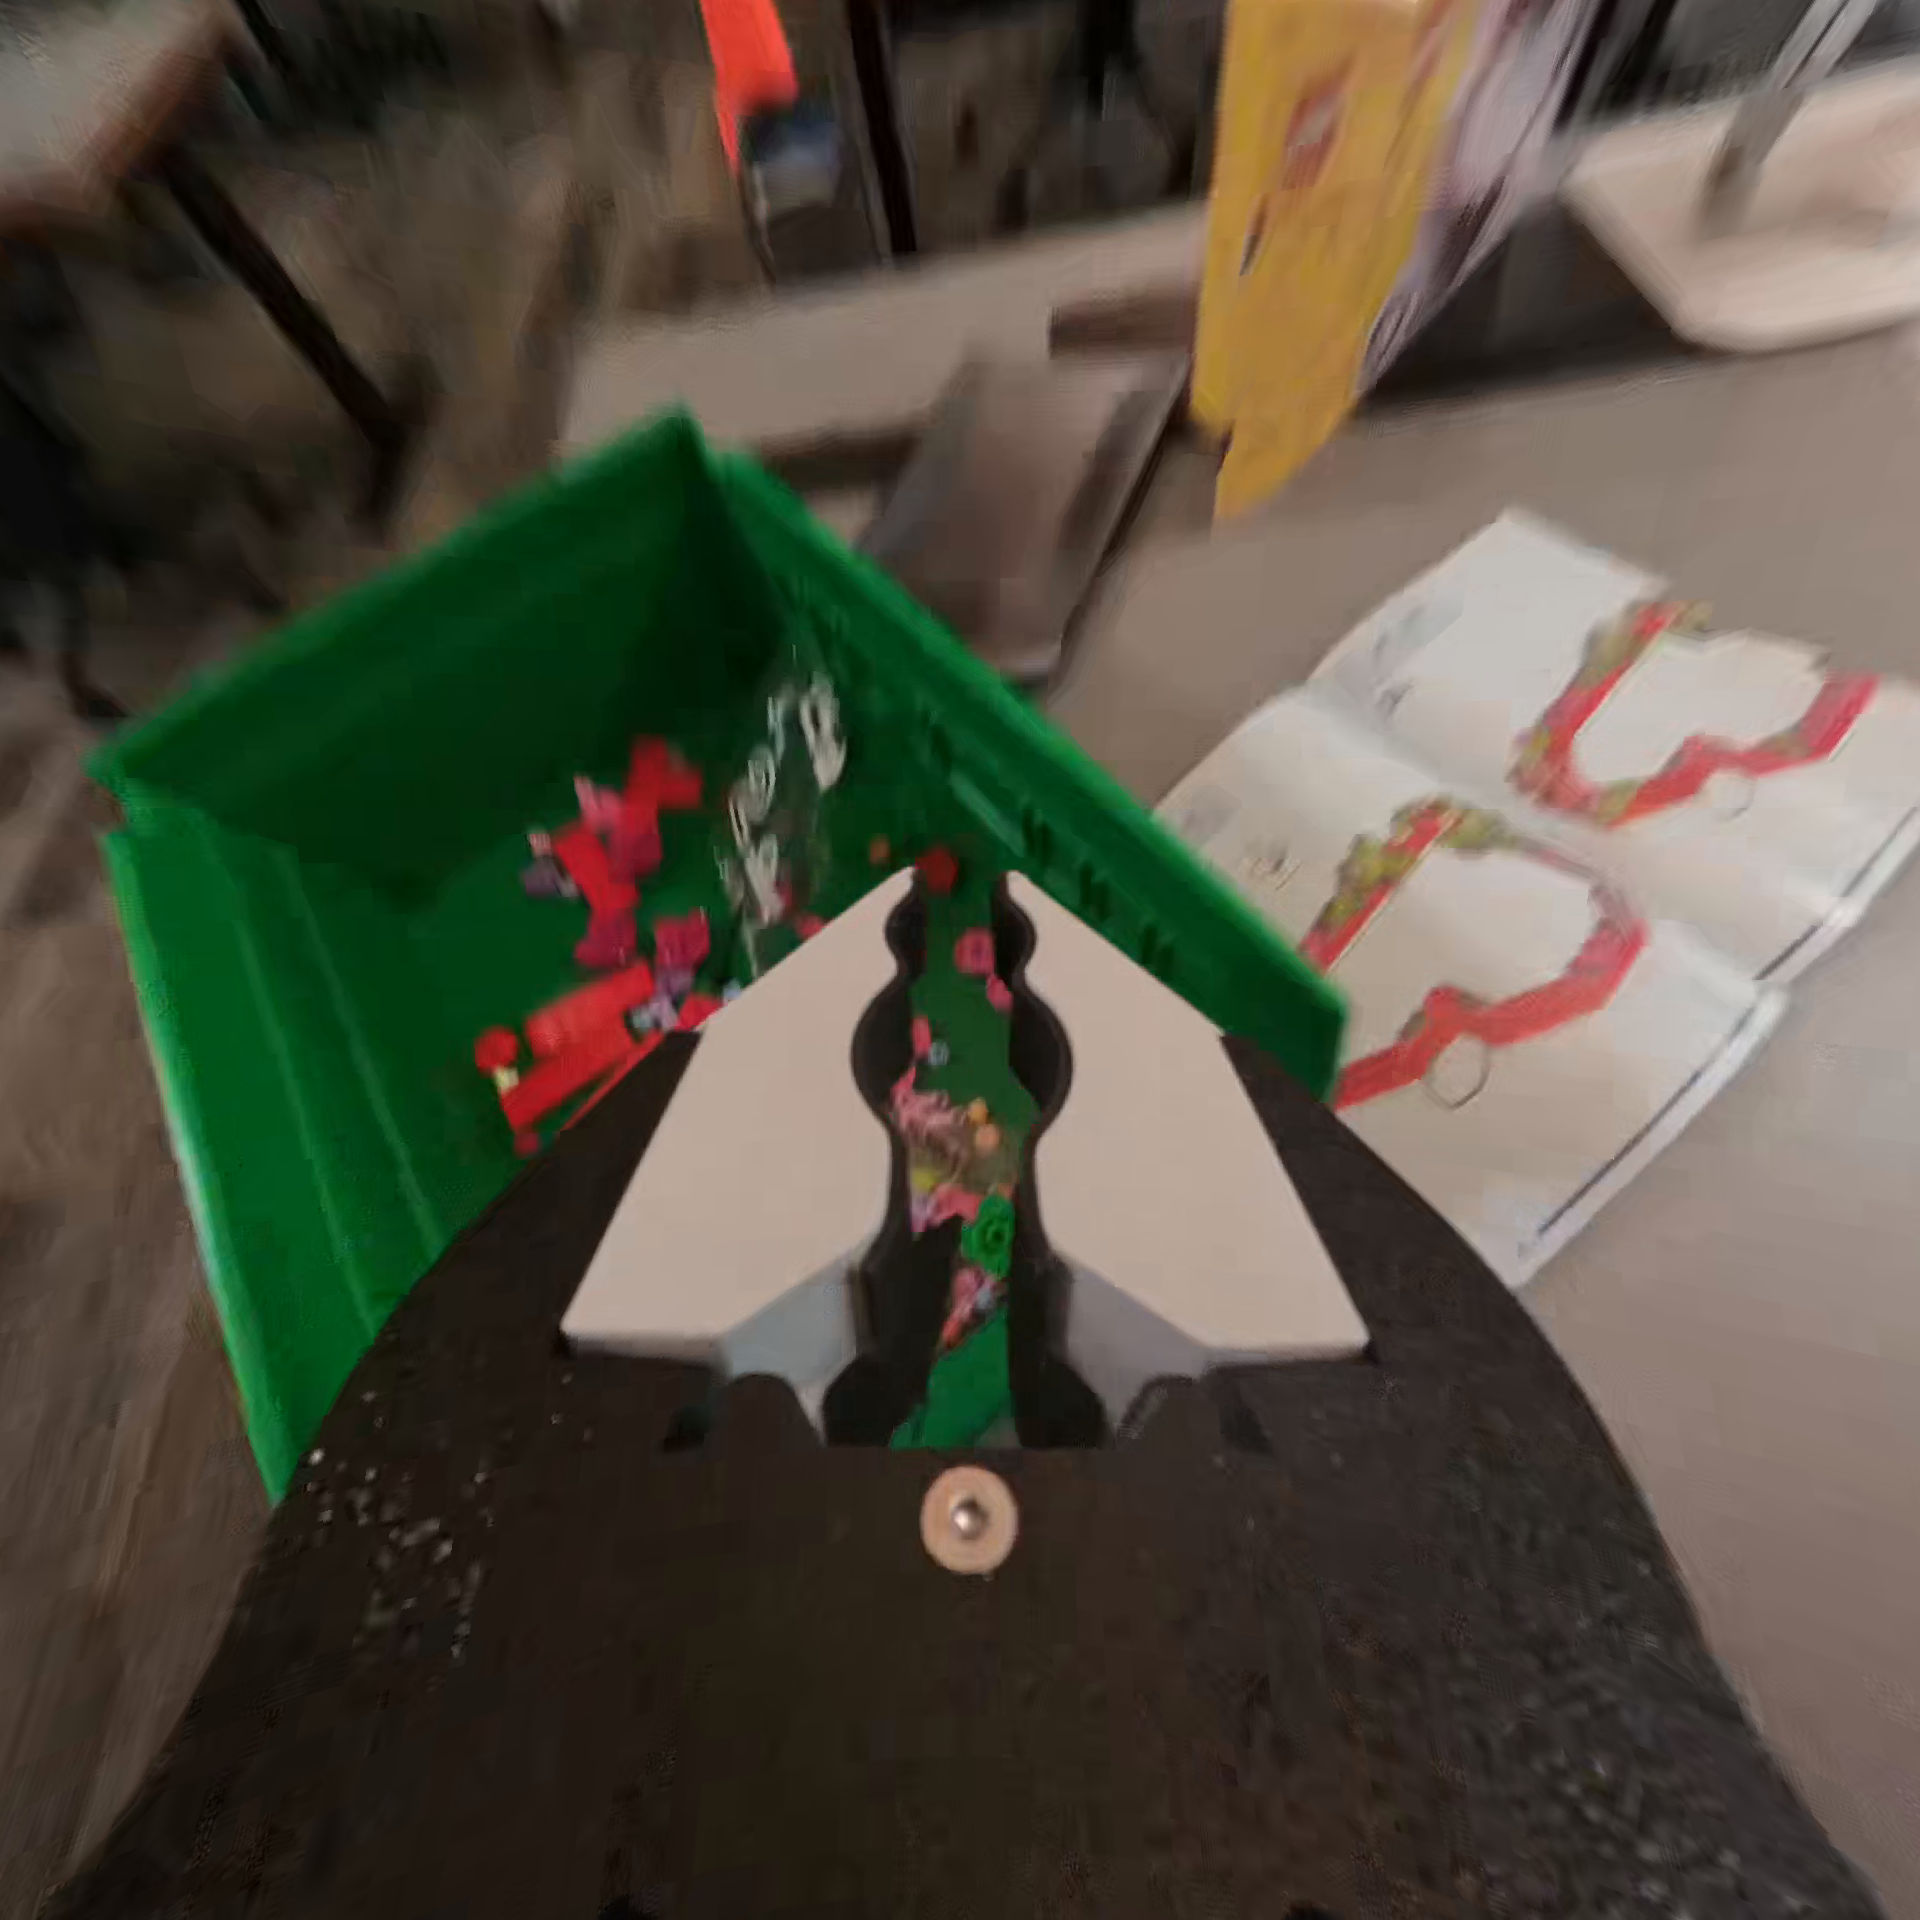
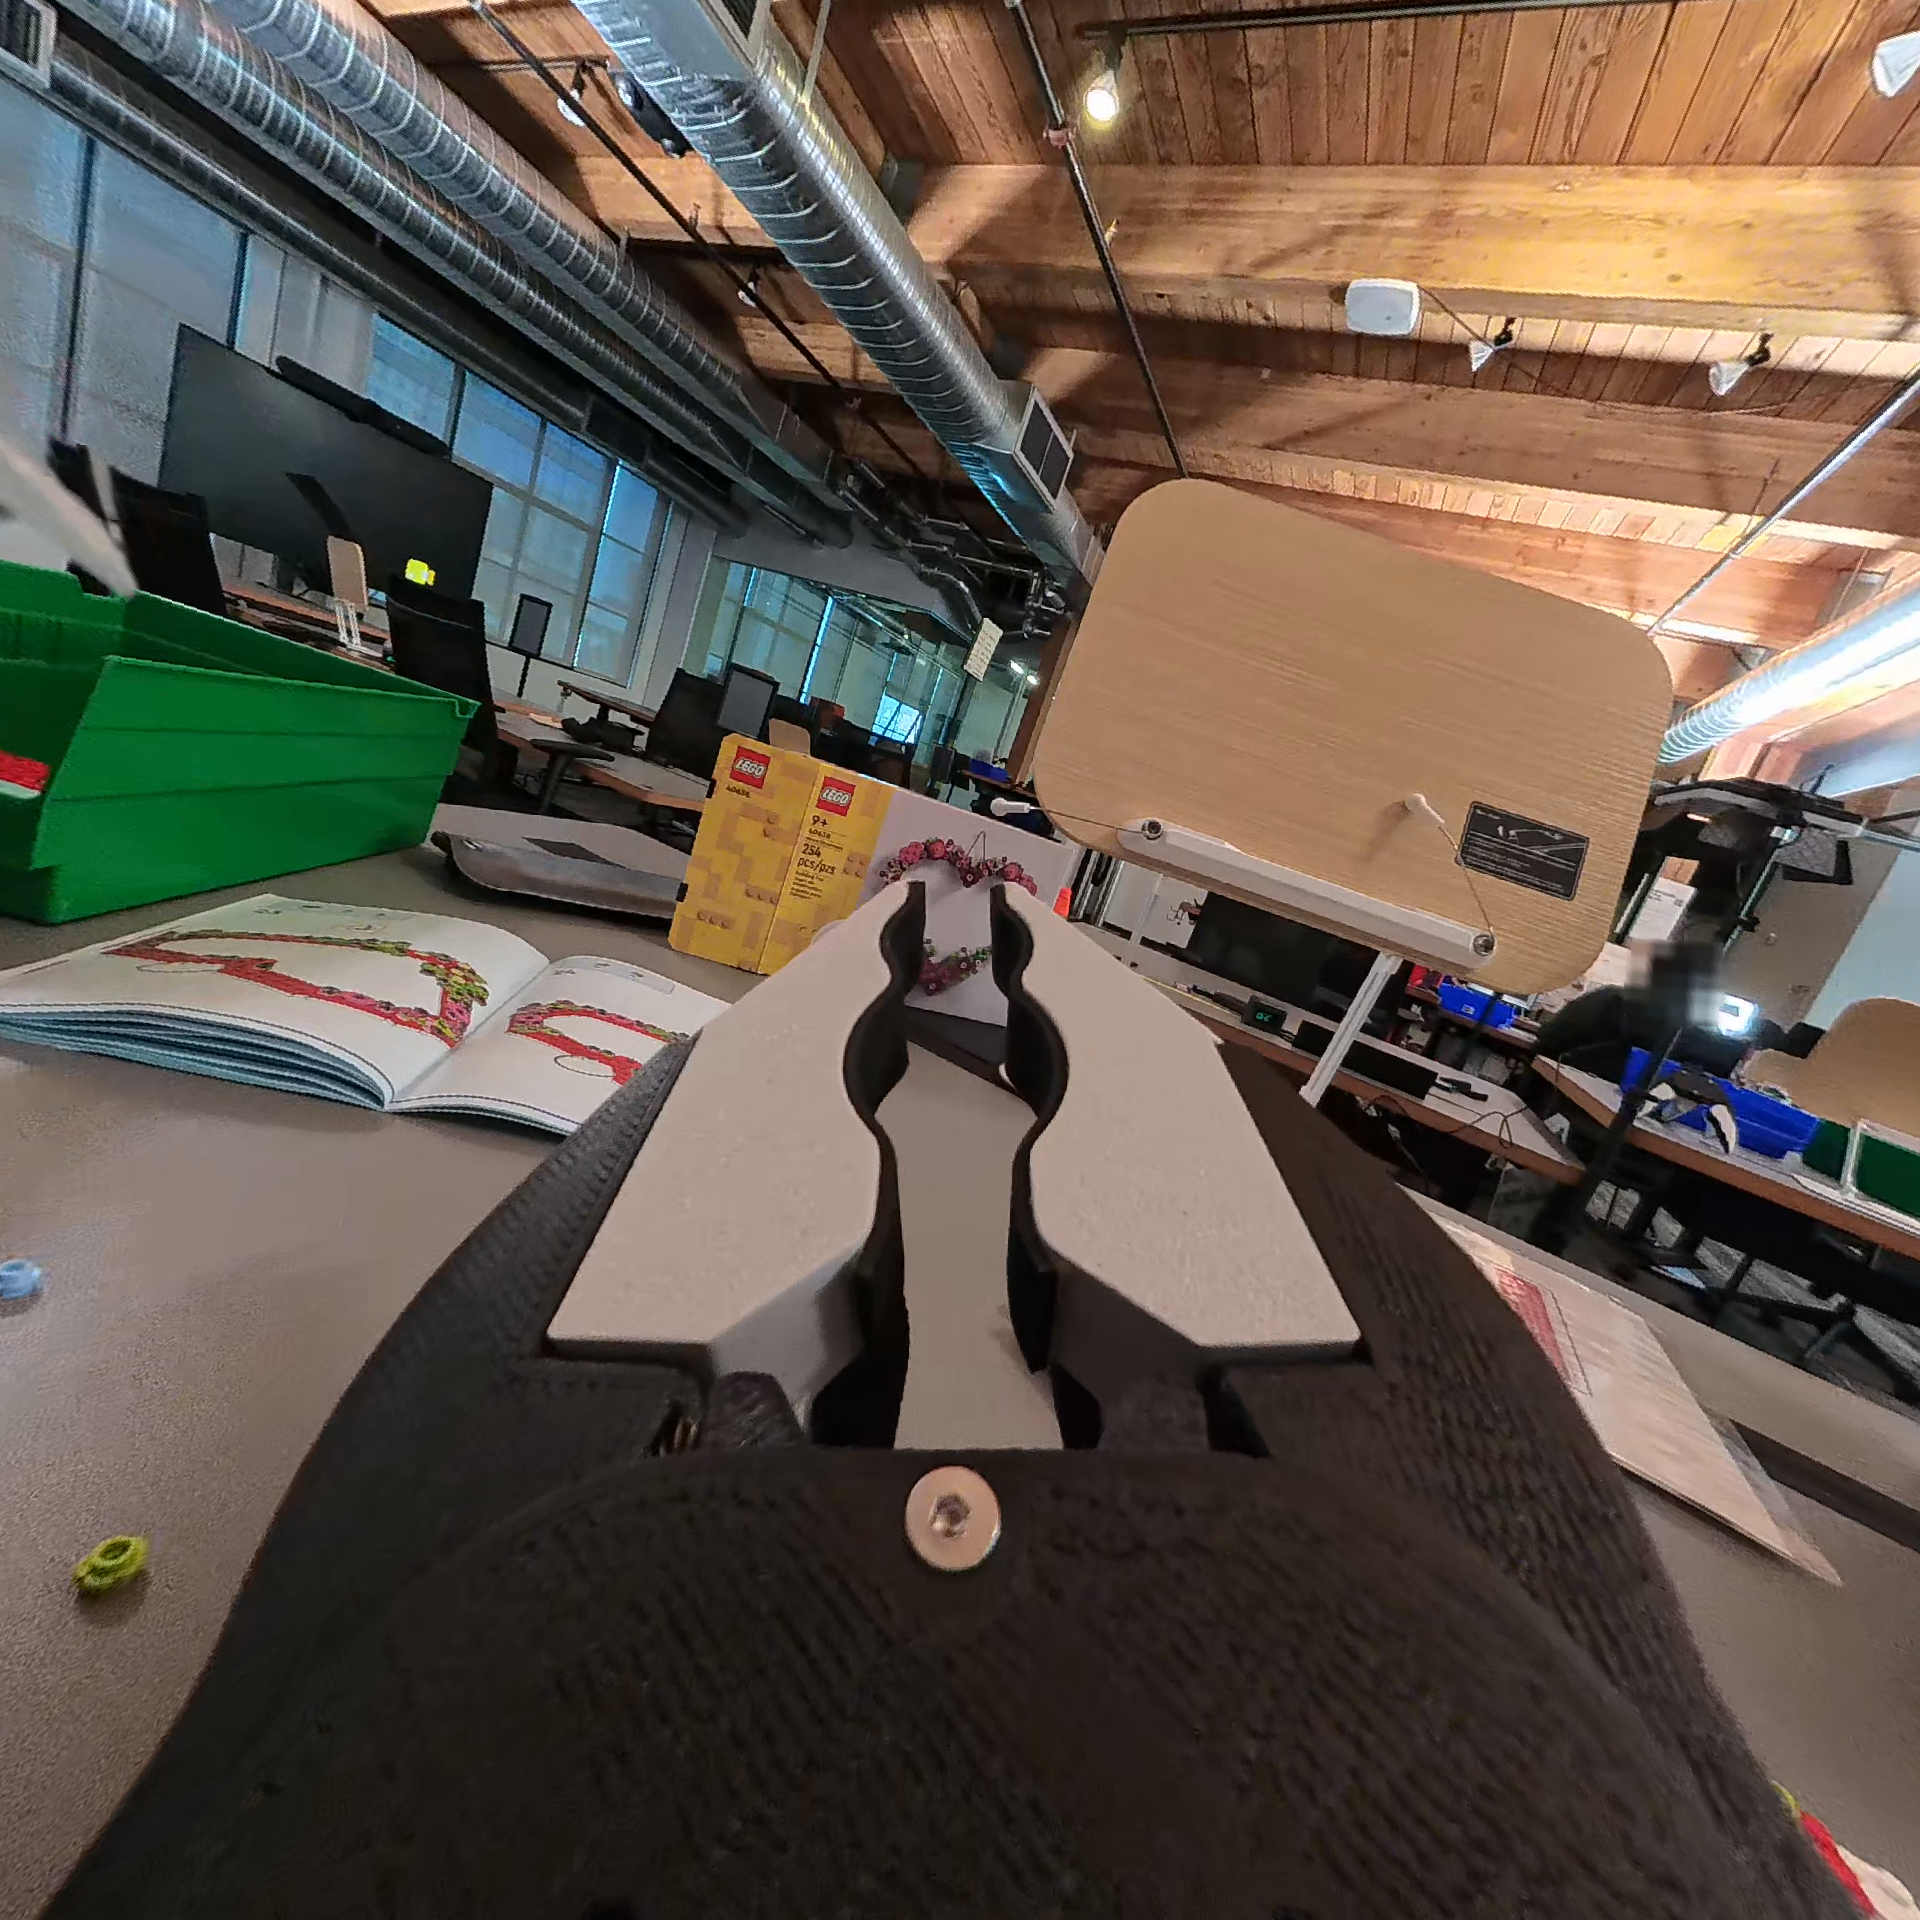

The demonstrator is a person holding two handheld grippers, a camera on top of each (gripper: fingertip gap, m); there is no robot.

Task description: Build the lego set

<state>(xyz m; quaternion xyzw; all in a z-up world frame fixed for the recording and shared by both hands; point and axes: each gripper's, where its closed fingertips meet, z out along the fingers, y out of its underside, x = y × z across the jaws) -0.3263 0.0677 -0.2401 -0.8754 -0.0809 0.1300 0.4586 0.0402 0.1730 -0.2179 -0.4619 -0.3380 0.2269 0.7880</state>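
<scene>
The left wrist view is motion-blurred. My left gripper (image 1: pixel 961 883) hangs over the green bin (image 1: pixel 312 1039), its jaws drawn together with only a thin slot between them. The bin holds red and pink bricks (image 1: pixel 603 894) and a clear bag (image 1: pixel 790 790). A small green round piece (image 1: pixel 987 1236) shows in the slot; I cannot tell whether it is gripped. My right gripper (image 2: pixel 956 904) is drawn together the same way and empty. It sits low over the grey table, pointing at the yellow set box (image 2: pixel 769 862). The open instruction booklet (image 2: pixel 312 997) lies to its left.
The green bin (image 2: pixel 229 769) stands at the far left of the table. A lime piece (image 2: pixel 109 1564) and a blue piece (image 2: pixel 16 1278) lie loose at the near left. A wooden stand board (image 2: pixel 1351 748) rises at the back right. A flat sheet (image 2: pixel 1621 1382) lies at the right. My hands' fingertips stand some 40 cm from each other. It is some 12 cm from my left tips to the small green round piece (image 1: pixel 987 1236).
</scene>
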